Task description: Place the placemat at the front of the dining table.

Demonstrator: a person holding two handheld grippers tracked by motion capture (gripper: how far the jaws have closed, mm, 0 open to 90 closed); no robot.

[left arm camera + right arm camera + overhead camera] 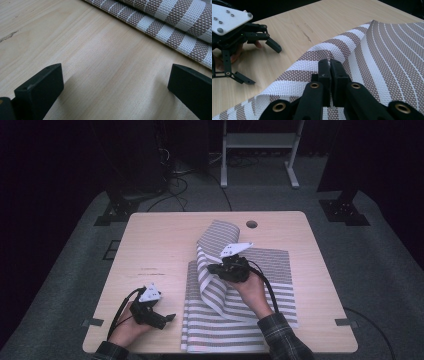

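The striped woven mat (240, 290) lies on the right half of the table (160, 240), one corner lifted and curling over; it looks light and floppy yet springy, likely to slide on the smooth wood; an edge or corner seems the best hold. The right gripper (330, 65) pinches that raised fold, jaws together; the left gripper (159, 316) rests beside the mat, jaws apart.
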